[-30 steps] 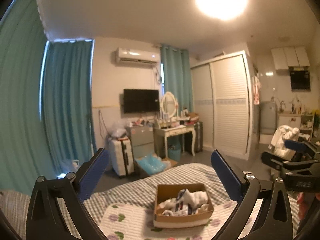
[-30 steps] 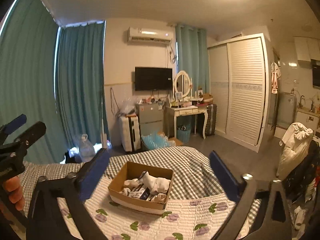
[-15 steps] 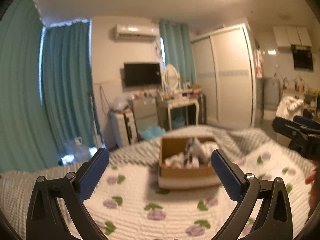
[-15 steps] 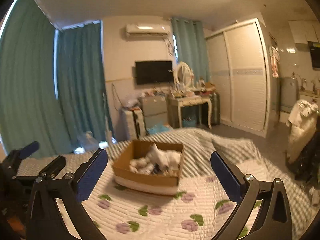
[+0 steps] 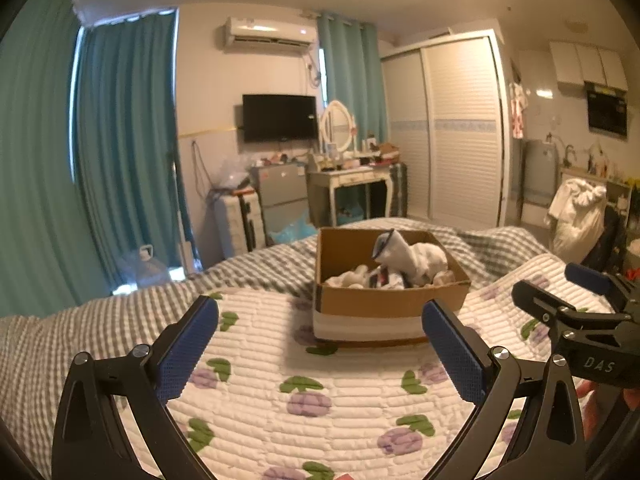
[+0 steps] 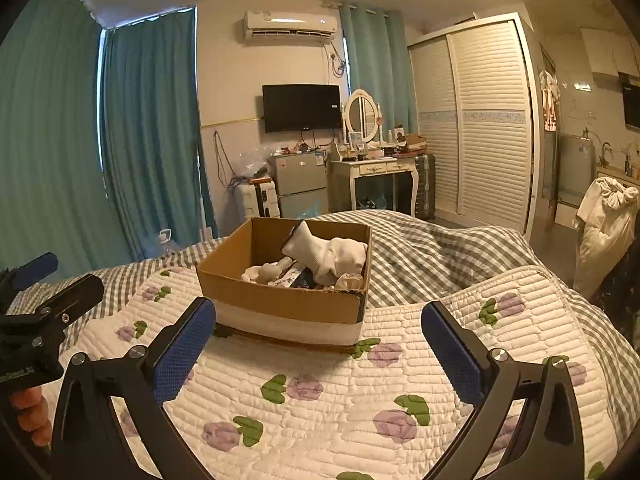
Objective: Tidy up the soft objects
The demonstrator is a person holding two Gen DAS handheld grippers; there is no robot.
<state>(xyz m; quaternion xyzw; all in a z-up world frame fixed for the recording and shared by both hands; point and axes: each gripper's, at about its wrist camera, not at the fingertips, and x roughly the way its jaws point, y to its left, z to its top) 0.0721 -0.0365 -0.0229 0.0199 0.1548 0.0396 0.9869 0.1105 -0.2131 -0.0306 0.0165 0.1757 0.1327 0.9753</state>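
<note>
while the right wrist view shows the cardboard box (image 6: 280,304) corner-on, the left shows its side; box sits on the floral quilt (image 6: 320,408), white soft items (image 6: 340,256) heaped inside, lower ones hard to make out; left gripper (image 5: 320,344) and right gripper (image 6: 318,344) both spread wide, holding nothing

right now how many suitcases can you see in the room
2. A white suitcase stands left of the small grey fridge, under the wall TV. A dark suitcase stands between the white dressing table and the wardrobe. The bed may hide others.
</note>
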